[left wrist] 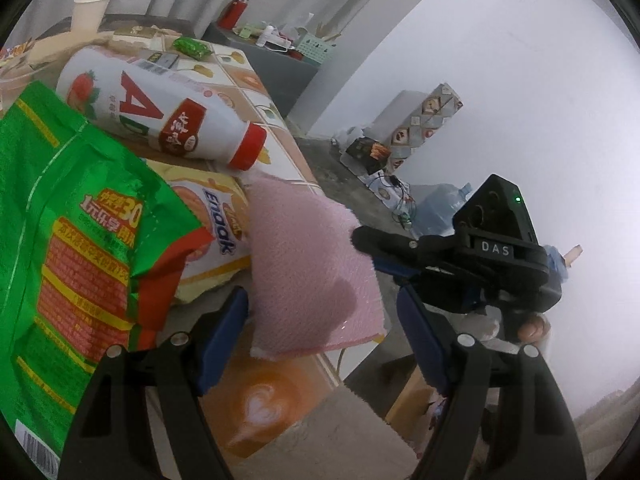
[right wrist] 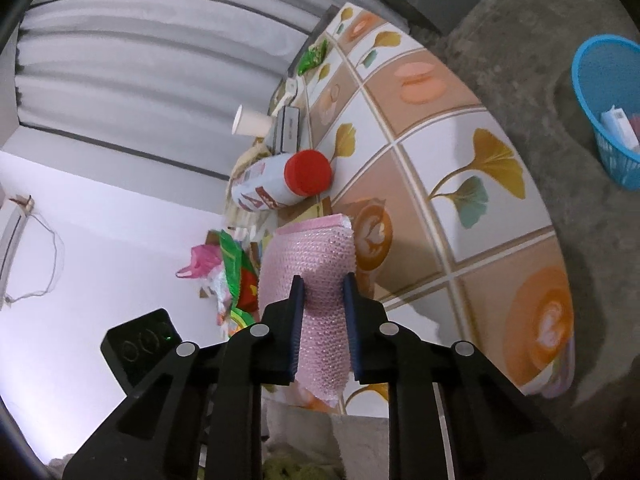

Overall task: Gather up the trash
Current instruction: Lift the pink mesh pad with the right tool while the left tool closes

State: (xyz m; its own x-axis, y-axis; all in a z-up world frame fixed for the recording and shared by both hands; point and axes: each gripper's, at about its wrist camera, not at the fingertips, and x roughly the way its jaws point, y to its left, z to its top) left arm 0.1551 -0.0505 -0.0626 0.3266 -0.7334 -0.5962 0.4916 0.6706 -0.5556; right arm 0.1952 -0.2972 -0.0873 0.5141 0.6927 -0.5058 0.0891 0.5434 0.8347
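Note:
A pink bubble-wrap pouch [right wrist: 312, 256] lies at the edge of the patterned table [right wrist: 460, 152]. My right gripper [right wrist: 322, 280] is shut on its near end, and the blue pads squeeze the wrap from both sides. In the left wrist view the same pink bubble-wrap pouch [left wrist: 312, 264] shows with the right gripper [left wrist: 362, 238] biting its right edge. My left gripper [left wrist: 320, 300] stands open just in front of the pouch, holding nothing. A green snack bag [left wrist: 68, 232], a yellow snack packet [left wrist: 216, 216] and a white red-capped bottle [left wrist: 160, 112] lie to the left.
A blue mesh bin [right wrist: 608, 108] with some trash in it stands on the concrete floor right of the table. A paper cup [left wrist: 90, 12] and a small green packet [left wrist: 192, 48] sit farther back on the table. Boxes and a water jug [left wrist: 440, 208] line the wall.

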